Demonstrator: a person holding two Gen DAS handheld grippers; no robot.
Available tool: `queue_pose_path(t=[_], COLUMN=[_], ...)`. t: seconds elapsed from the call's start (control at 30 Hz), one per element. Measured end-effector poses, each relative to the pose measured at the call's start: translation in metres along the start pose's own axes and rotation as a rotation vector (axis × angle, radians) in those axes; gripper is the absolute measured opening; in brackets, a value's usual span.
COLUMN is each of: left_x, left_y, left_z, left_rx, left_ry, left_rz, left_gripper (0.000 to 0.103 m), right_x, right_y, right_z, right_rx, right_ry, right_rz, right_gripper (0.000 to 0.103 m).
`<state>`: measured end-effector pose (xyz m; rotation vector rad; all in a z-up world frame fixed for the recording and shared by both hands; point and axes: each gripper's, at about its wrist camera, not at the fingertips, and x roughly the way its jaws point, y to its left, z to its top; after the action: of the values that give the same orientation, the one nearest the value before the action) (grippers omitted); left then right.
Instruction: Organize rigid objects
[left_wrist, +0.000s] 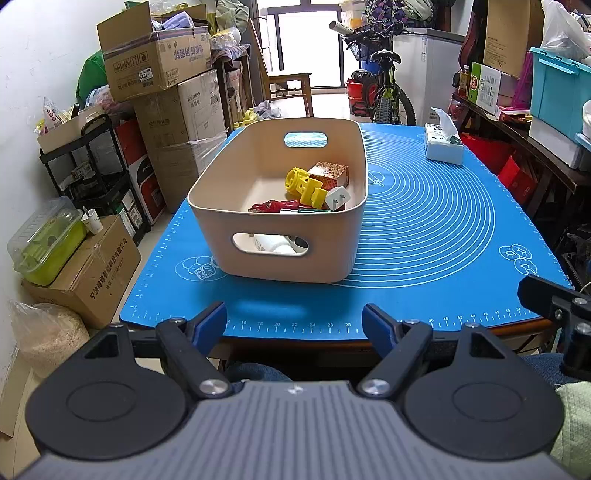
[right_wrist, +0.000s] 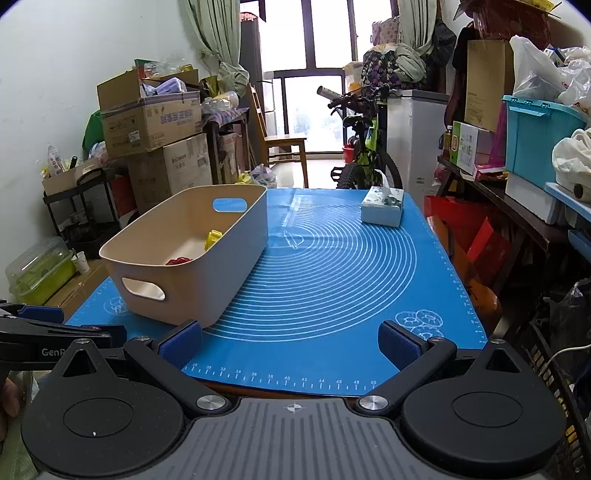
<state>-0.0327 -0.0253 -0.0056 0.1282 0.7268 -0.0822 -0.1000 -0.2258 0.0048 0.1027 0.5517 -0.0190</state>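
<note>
A beige bin (left_wrist: 221, 177) (right_wrist: 236, 254) with cut-out handles stands on the left part of a blue mat (left_wrist: 443, 236) (right_wrist: 332, 288). Inside lie a yellow toy (left_wrist: 303, 184), a brown speckled block (left_wrist: 329, 175), a white plug adapter (left_wrist: 337, 198), a red object (left_wrist: 275, 206) and a white bottle (left_wrist: 271, 244) seen through the near handle. My left gripper (left_wrist: 294, 325) is open and empty at the mat's near edge, in front of the bin. My right gripper (right_wrist: 290, 341) is open and empty over the near edge, right of the bin.
A tissue box (left_wrist: 442, 143) (right_wrist: 382, 206) sits at the mat's far right. Stacked cardboard boxes (left_wrist: 162, 85) and a black cart (left_wrist: 92, 166) stand left of the table. A bicycle (right_wrist: 364, 147) and chair (right_wrist: 284, 147) stand beyond. Shelves with a teal crate (right_wrist: 535, 140) line the right.
</note>
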Motion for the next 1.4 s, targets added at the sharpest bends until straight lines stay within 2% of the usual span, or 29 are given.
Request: queue_pose_path(t=[1.4], left_x=[-0.0012], left_y=[-0.0005], left_z=[0.0003], left_rx=[-0.004], left_ry=[-0.004], left_rz=[-0.002], left_gripper=[0.081], right_x=[0.0010], right_y=[-0.0009], right_z=[-0.0005], right_rx=[0.003], right_ry=[0.010], right_rz=[-0.004], right_gripper=[0.101])
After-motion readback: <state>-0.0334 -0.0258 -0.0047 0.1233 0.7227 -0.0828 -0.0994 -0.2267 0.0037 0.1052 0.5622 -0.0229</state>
